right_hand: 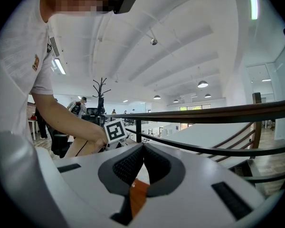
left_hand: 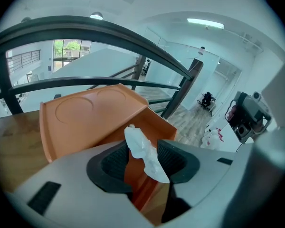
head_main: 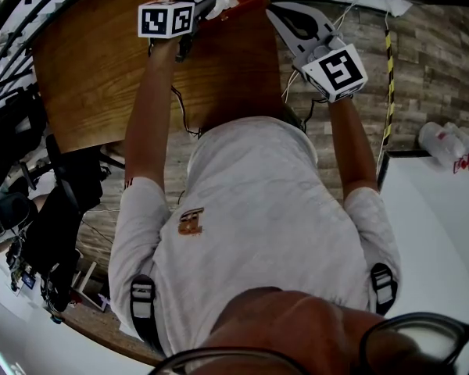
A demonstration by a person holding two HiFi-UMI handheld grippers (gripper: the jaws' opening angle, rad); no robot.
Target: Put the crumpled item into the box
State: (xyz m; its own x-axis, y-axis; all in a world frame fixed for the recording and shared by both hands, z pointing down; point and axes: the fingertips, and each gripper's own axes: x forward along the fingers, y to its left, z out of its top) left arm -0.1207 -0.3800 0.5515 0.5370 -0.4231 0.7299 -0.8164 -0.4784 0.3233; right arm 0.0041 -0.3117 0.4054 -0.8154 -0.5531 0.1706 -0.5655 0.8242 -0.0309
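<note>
Glasses and a white-shirted back fill the near part of the head view, with both arms reaching out beyond them. At the far edge of the wooden counter, the left hand-held gripper hangs over the orange box, whose lid stands tipped back. Its jaws are spread wide. The crumpled item, a white wad of tissue, sits loose in the gap between the pads, above the box's near wall and not yet down inside. I cannot tell whether it clings to one pad.

The right hand-held gripper is pressed together and empty, held off to the side beyond the counter.

This looks like the release step. Next, the wad needs to fall clear into the box. If it sticks, a small nudge forward over the opening should free it.
</note>
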